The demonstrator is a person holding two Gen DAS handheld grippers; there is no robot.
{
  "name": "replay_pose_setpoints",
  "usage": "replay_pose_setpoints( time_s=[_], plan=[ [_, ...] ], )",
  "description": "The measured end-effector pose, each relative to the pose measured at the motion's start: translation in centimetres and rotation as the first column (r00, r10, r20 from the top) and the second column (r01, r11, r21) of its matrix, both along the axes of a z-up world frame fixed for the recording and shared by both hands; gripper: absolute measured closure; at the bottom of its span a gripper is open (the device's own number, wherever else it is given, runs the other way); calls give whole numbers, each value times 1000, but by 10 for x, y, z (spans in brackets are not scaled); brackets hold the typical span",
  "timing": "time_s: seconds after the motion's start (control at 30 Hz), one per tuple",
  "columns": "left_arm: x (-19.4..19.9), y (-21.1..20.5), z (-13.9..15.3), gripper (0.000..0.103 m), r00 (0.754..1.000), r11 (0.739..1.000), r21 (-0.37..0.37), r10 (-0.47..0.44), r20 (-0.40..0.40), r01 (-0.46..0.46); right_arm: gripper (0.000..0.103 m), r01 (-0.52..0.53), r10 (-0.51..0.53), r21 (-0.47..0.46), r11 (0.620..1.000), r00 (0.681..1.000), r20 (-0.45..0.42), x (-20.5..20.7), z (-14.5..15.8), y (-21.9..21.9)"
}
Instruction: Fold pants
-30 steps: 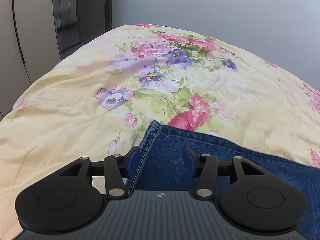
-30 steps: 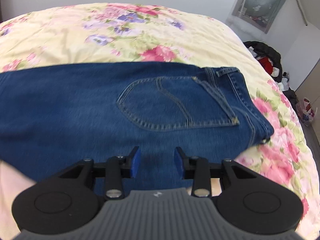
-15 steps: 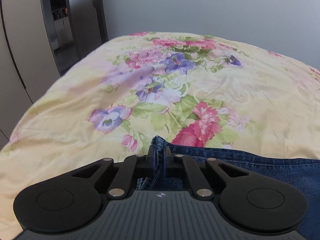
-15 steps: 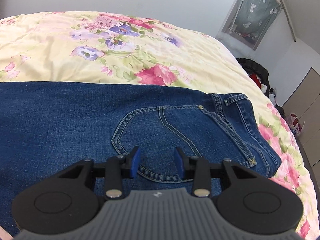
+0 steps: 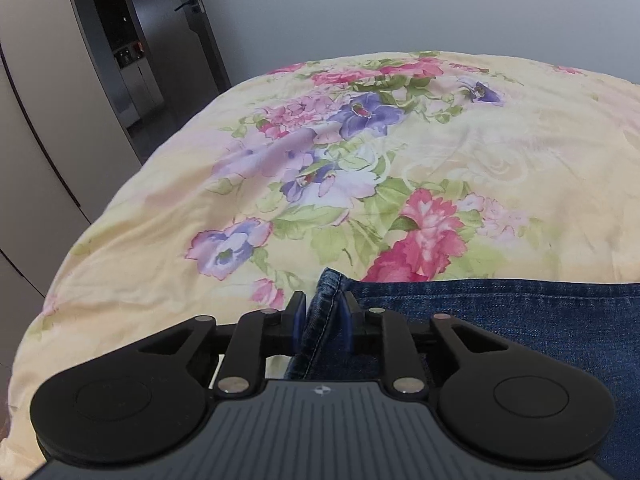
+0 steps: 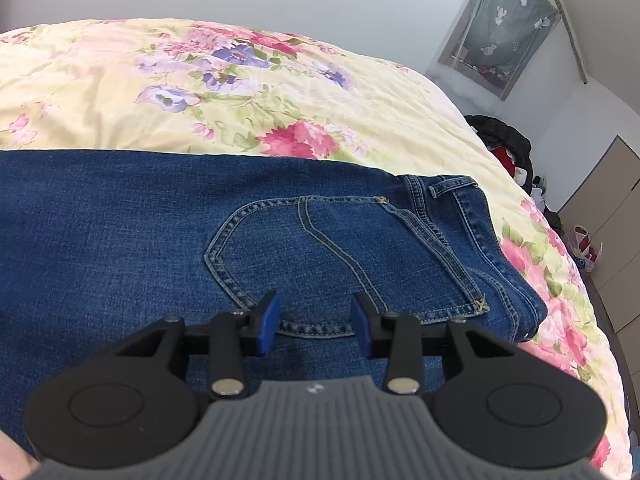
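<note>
Both pitched down over one pair of jeans [image 6: 120, 232]: left gripper [image 5: 322, 322] jaws just reopened, hem between, contact unclear; right gripper [image 6: 315, 322] jaws apart, empty.

Pale grey wall [image 5: 400, 4], floral yellow bedspread [image 5: 160, 264], dark open door [image 5: 200, 36], grey cactus-print curtain [image 6: 504, 28], beige cabinet [image 6: 608, 216]

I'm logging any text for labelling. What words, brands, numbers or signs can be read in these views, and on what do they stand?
No readable text anywhere.
Left hand-held gripper and right hand-held gripper: each body bears a small round emblem, no letters.
Jeans: stitching only, no visible label.
Hanging grey cloth: white cactus pictures, no words.
Dark cabinet panel: small marks, too blurred to read.
</note>
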State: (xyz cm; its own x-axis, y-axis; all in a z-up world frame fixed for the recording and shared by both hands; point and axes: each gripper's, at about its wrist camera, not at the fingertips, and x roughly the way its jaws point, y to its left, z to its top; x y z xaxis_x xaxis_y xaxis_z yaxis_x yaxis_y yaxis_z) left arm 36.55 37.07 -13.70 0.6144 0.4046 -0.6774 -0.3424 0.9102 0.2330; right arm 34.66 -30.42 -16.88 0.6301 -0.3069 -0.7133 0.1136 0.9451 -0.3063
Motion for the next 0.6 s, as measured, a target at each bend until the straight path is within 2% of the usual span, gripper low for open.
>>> replay_pose_setpoints(
  time_s=[0.13,0.23,0.27,0.33,0.43,0.53,0.6],
  plan=[
    [-32,-5,24,75,999,999,-44,-25,31,27,68,-25,24,46,999,999,24,-13,9,10],
    [-55,-24,33,75,995,993,-70,-97,1,97,68,-75,70,108,991,997,43,-30,14,23],
    [-62,-31,33,78,993,991,-70,-115,-13,114,68,-98,94,136,986,995,34,-36,14,30],
    [-73,-42,27,80,989,988,-70,-142,-44,139,68,-130,131,183,975,991,8,-46,11,40],
    [-82,-51,9,88,984,991,-52,-131,-122,126,69,-142,150,186,972,988,-30,-61,2,49],
    [-87,-50,-6,88,981,993,-33,-116,-155,112,69,-101,121,209,973,989,-84,-73,-11,45],
    [-86,-48,-12,88,977,996,-26,-92,-191,88,68,-102,127,175,979,983,-135,-75,-23,46]
  ],
)
